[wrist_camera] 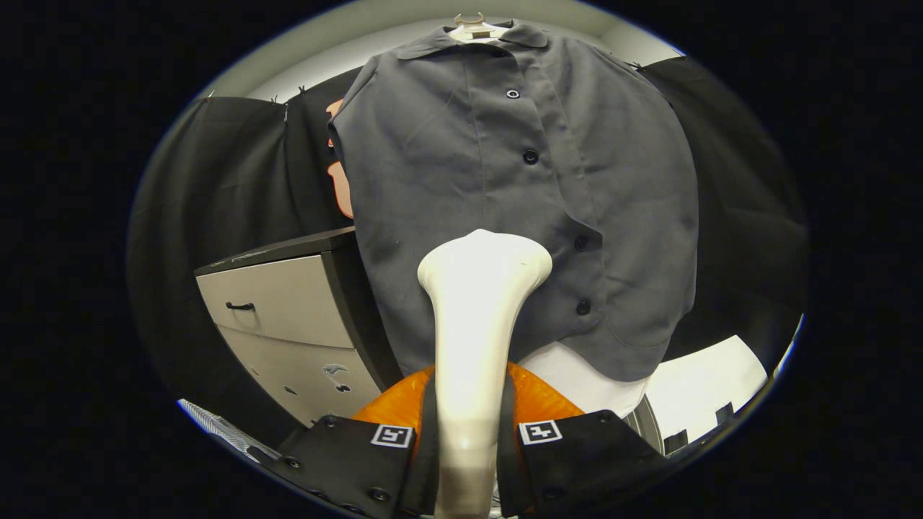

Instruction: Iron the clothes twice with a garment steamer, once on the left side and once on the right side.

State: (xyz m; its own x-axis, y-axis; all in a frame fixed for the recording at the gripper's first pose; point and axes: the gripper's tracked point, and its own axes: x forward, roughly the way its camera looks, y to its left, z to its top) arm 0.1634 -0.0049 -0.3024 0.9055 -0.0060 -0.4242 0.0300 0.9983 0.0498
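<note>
Steamer (476, 317) is sitting upright between my fingers, its pale handle rising from the bottom of my view and flaring into a broad head that is pointing at the shirt. I am closing my claw (467, 440) on that handle, one finger (353, 454) pressing from the left and the other from the right, so the gap between them is only as wide as the handle itself. I am holding the claw roughly level and aimed forward, with the steamer's head reaching the lower middle of the garment; whether the head is touching the cloth I cannot tell. A grey shirt (505, 187) is hanging just beyond my fingers on a hanger (472, 27), buttoned down the front, its collar up at the top and its hem falling a little below the steamer's head. Something orange (537, 400) is showing behind the handle, just above my fingers. Beside the shirt, to its left, a pale drawer cabinet (288, 317) with a dark top is standing. Each of my fingers is carrying a small square black-and-white marker (393, 435); I am finding no readable words or brand names on anything here.
</note>
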